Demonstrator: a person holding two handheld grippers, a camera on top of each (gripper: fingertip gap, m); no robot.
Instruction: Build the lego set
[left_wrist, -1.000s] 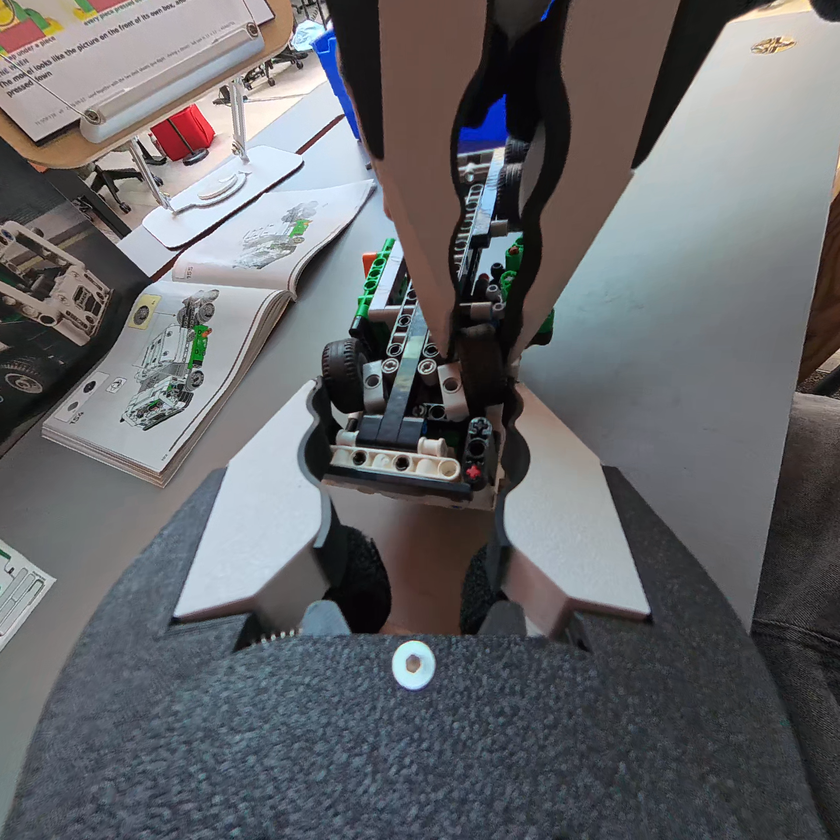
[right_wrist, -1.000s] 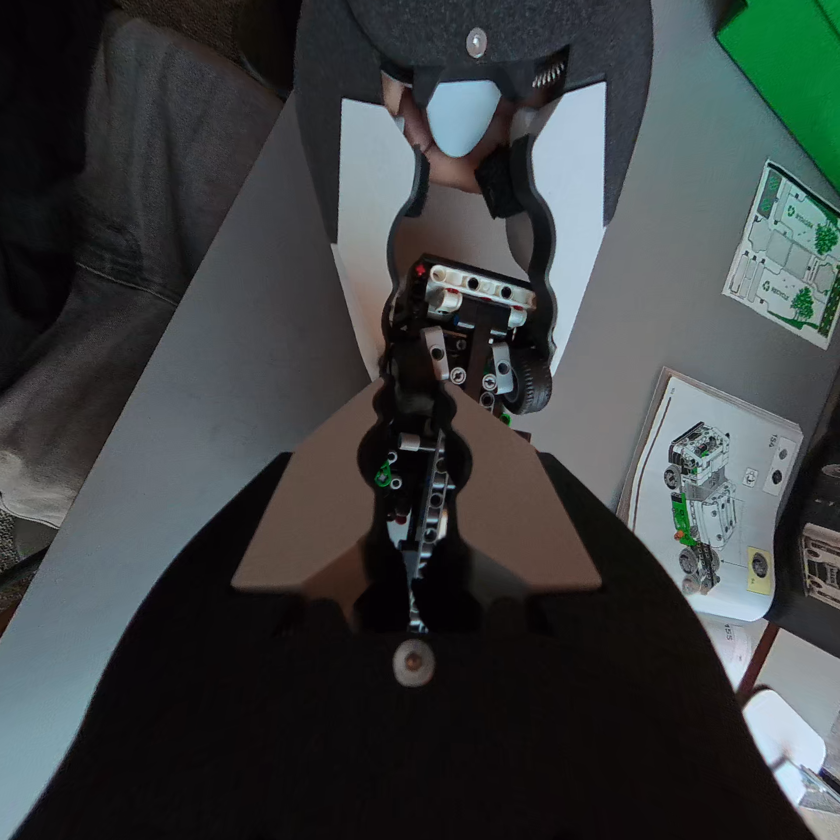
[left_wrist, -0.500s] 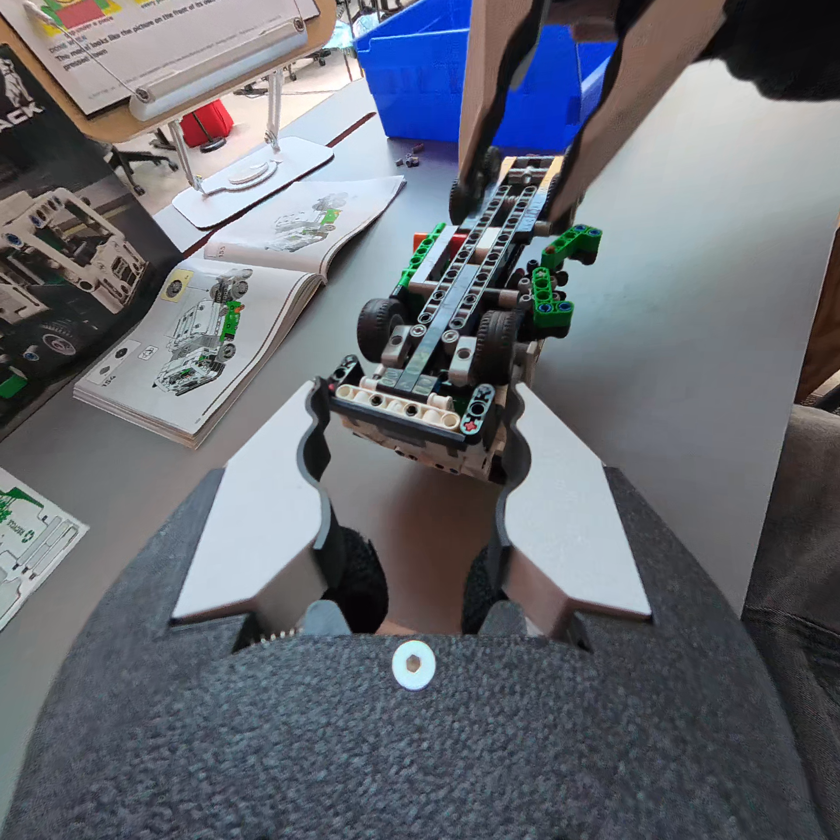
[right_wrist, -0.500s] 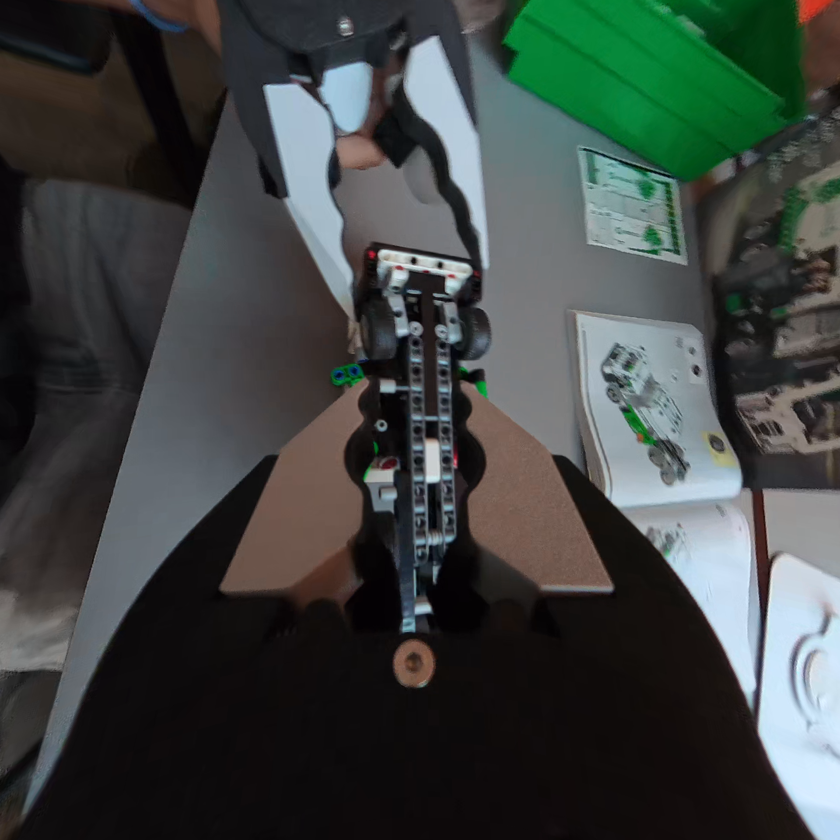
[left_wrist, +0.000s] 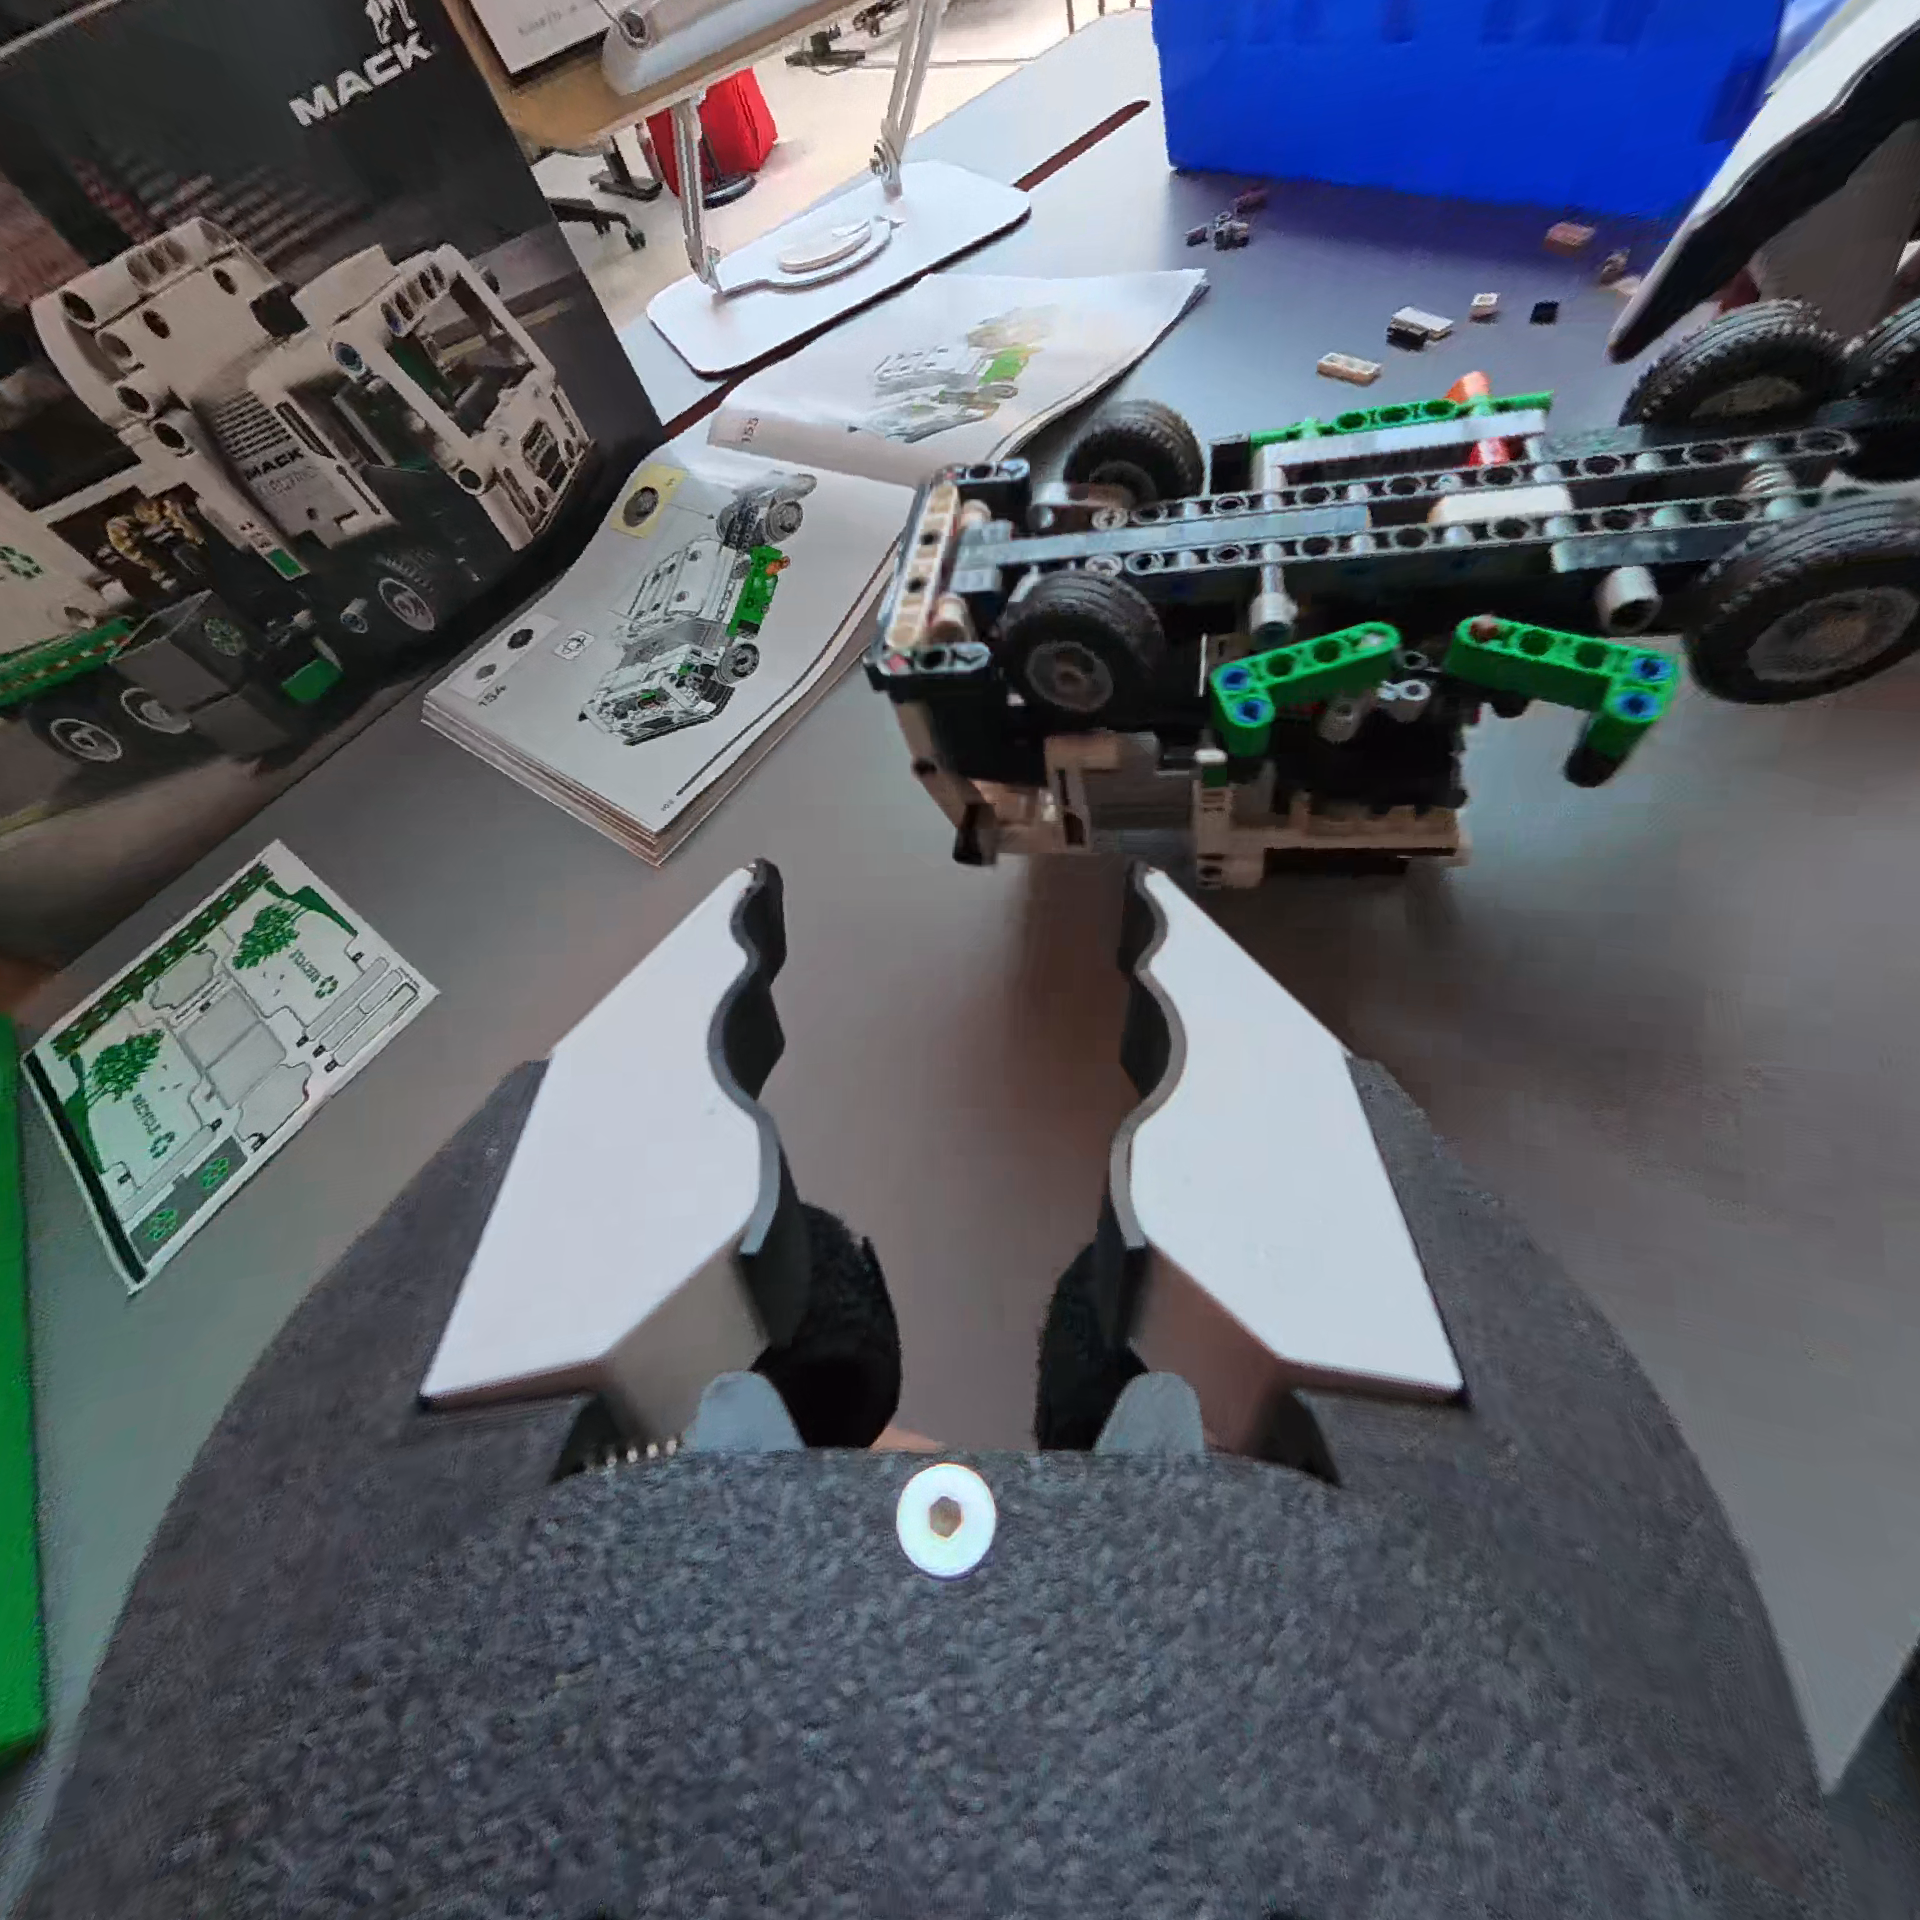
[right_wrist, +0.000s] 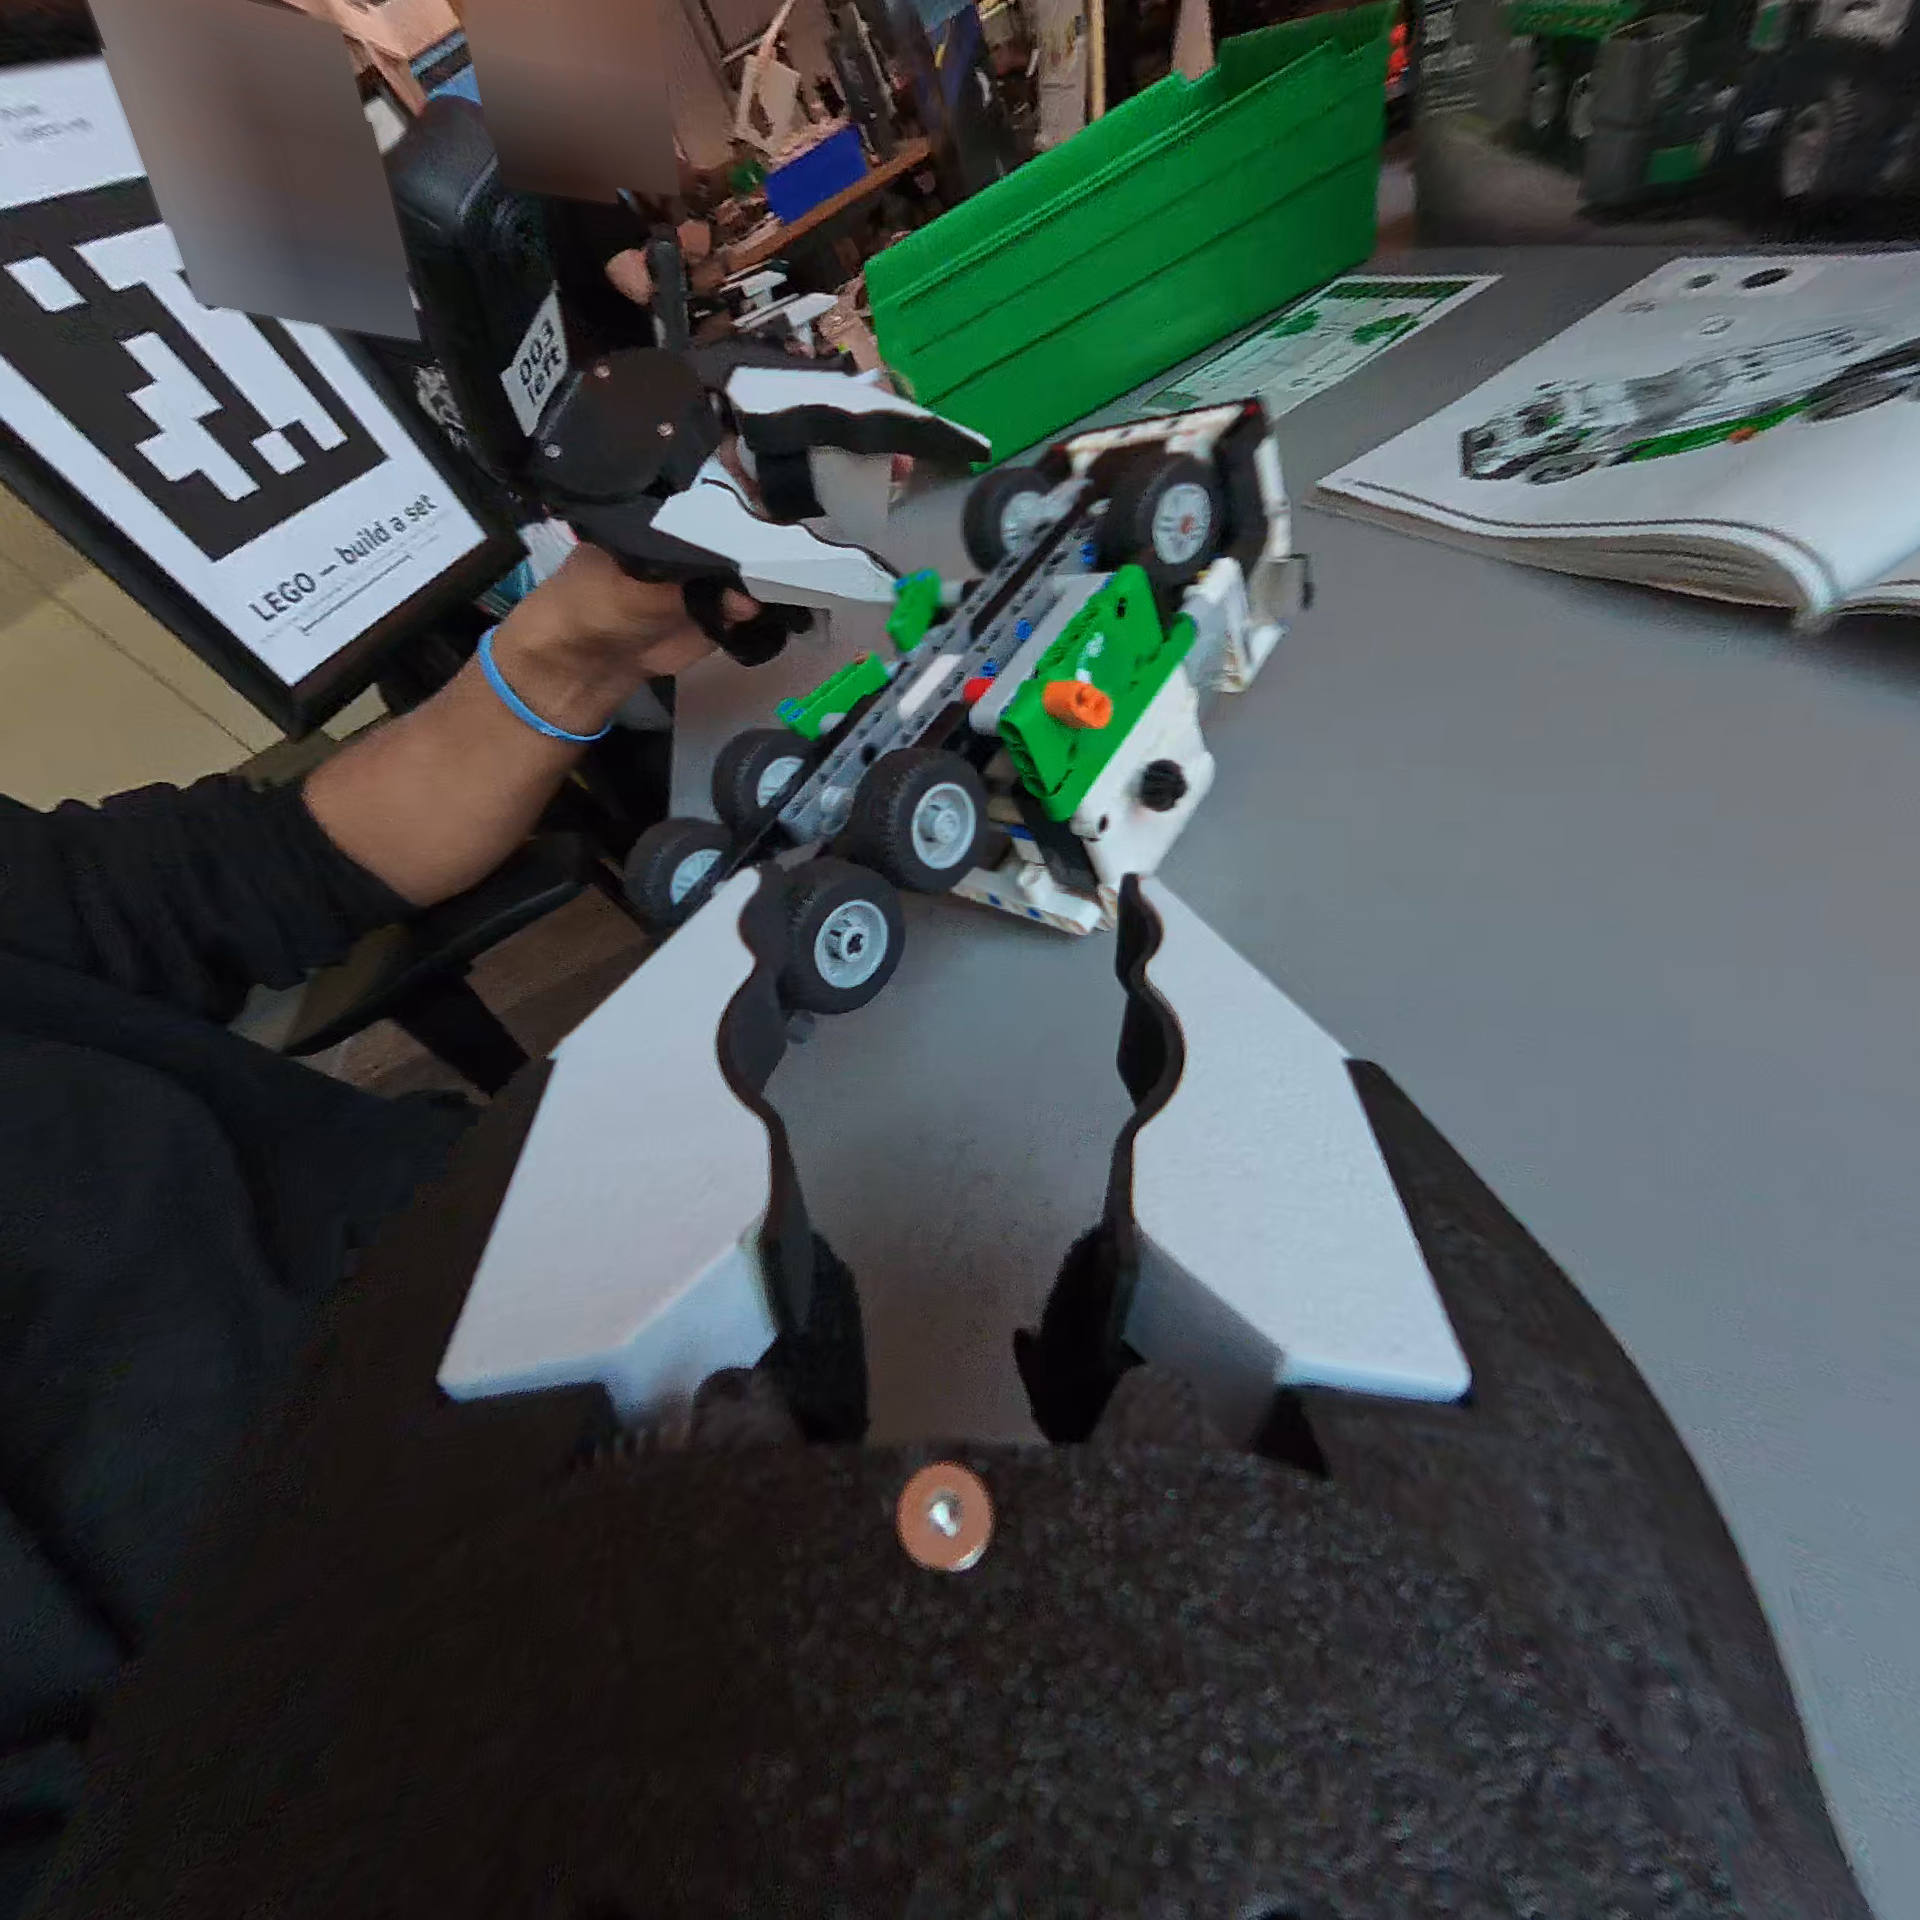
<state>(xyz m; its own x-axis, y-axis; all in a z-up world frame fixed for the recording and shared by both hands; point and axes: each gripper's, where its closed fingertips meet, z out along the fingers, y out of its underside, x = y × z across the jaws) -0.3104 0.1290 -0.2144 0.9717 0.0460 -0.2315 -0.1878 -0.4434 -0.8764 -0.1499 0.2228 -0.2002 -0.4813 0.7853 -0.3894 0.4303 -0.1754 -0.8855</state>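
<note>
Both the left hand-held gripper and right hand-held gripper are spread; each should re-grip the upturned green-and-white brick truck just ahead squarely by its black chassis beams.

One truck model, one open instruction booklet, one sticker sheet, two bins.

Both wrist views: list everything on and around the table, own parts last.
Truck model: one, black, green and white, upside down, mid-table.
Instruction booklet: one, white, open, left of the truck.
Box: one, dark, standing behind the booklet.
Sticker sheet: one, green and white, near left edge.
Blue bin: one, far side.
Green bin: one, on the table beyond the truck.
Loose pieces: several, small, by the blue bin.
Table: one, grey.
Left gripper: open, empty.
Right gripper: open, by a rear wheel.
</note>
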